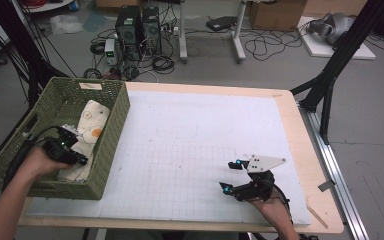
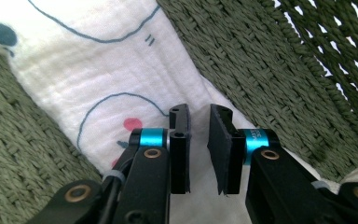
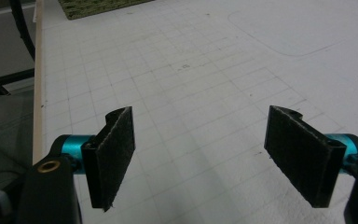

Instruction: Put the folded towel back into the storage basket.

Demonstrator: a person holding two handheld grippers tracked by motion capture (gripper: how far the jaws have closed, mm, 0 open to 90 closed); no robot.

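A green woven basket (image 1: 111, 142) stands at the table's left edge, and a cream cloth (image 1: 93, 116) with drawn shapes lies in it. My left gripper (image 1: 77, 147) reaches down into the basket over the cloth. In the left gripper view the cloth (image 2: 98, 70) has blue outlines and a red dot, with the basket wall (image 2: 261, 60) beside it. My left gripper (image 2: 199, 116) has its jaws a narrow gap apart, with nothing pinched between the pads. My right gripper (image 1: 229, 175) rests low over the white gridded mat (image 1: 195, 140) at the front right. My right gripper (image 3: 200, 140) stands wide open and empty.
The mat (image 3: 191, 60) covers most of the wooden table (image 1: 300, 150), with faint outlines drawn on it. A corner of the basket (image 3: 98, 7) lies far ahead of the right gripper. Beyond the table, computers (image 1: 137, 30), cables and a black frame leg (image 1: 330, 75) stand on the floor.
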